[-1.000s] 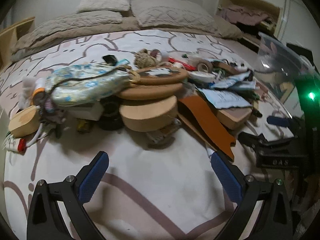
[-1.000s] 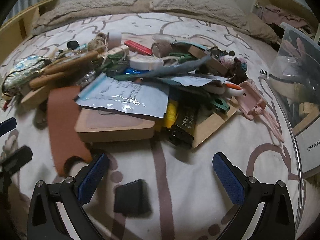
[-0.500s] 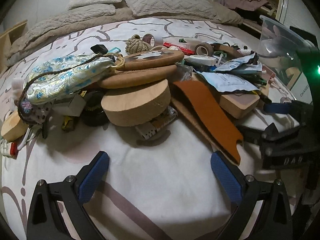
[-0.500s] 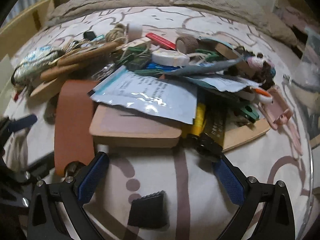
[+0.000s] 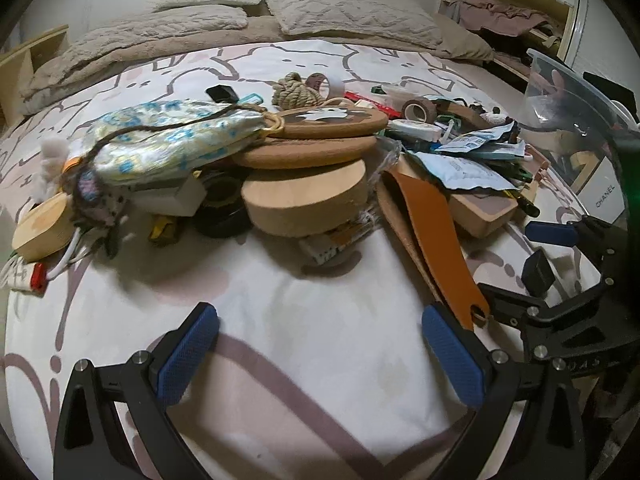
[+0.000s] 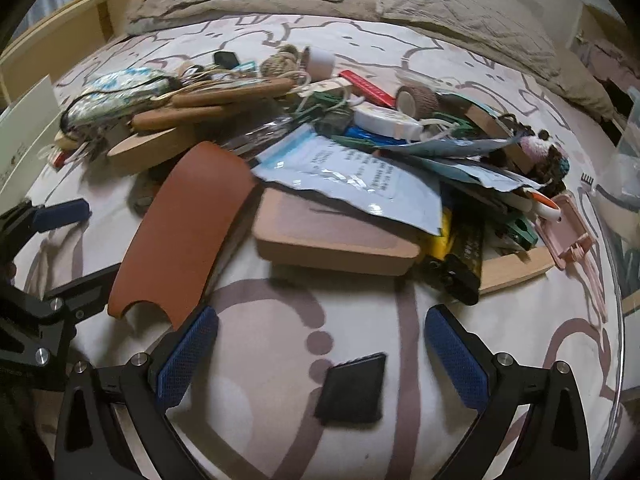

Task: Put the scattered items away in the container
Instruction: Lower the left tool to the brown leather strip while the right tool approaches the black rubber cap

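A heap of scattered items lies on the patterned bedsheet [image 5: 320, 312]: a floral pouch [image 5: 168, 144], stacked cork rounds [image 5: 304, 200], a brown leather strip [image 5: 436, 240] [image 6: 184, 232], a wooden block [image 6: 332, 240] under a blue-white packet [image 6: 352, 176], and tape rolls. The clear container [image 5: 568, 92] stands at the right. My left gripper [image 5: 320, 344] is open over bare sheet, short of the heap. My right gripper [image 6: 322, 344] is open, and a small black square pad [image 6: 352, 388] lies on the sheet between its fingers. Each gripper shows in the other's view, the right gripper [image 5: 508, 260] and the left gripper [image 6: 102, 240].
Pillows [image 5: 352, 12] and a folded blanket line the head of the bed. A wooden shelf [image 6: 80, 40] runs along the left side, and a recess with clothes [image 5: 500, 12] is at the back right. A pink plastic piece [image 6: 568, 224] lies near the container's wall [image 6: 624, 152].
Both grippers have closed in on the heap, which looks larger. The right gripper has shifted left, so the black pad now sits between its fingers. Both stay open.
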The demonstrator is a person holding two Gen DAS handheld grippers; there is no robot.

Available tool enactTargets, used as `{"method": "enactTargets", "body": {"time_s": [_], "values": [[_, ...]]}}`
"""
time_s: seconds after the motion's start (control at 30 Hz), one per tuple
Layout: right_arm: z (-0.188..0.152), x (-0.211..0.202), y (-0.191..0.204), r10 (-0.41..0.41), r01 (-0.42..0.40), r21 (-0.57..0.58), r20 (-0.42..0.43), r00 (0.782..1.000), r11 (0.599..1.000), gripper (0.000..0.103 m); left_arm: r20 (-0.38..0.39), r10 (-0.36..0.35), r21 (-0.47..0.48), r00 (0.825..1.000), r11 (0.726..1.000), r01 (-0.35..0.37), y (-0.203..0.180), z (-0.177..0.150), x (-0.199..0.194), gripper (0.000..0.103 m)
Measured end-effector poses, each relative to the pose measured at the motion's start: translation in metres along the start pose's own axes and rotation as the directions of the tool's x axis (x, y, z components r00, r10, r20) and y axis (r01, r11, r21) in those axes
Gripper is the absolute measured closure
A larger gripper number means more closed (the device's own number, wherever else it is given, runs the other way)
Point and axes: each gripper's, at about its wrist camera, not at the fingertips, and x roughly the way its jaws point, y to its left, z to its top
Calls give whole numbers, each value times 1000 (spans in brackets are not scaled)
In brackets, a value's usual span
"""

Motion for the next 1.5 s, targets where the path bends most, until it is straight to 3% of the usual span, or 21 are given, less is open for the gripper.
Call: {"method": "enactTargets", "body": {"time_s": [0.57, 0.83, 1.3, 1.5], "values": [[-1, -8, 40, 51, -43, -170, 45, 998, 984, 0, -38, 78, 18, 996, 997, -77, 14, -41, -28, 0], [-4, -8, 66, 109, -95, -240, 46, 993, 966, 0, -52, 99, -44, 994, 994, -101, 34, -54, -42, 0], [-7, -7, 87, 216, -197, -260, 45, 975, 945, 0, -22, 181, -168, 983, 969, -182, 65, -59, -62, 0], [-9, -5, 95, 232, -206, -283, 59, 971, 937, 0, 22, 150, -214, 988, 966, -142, 72, -57, -67, 0]]}}
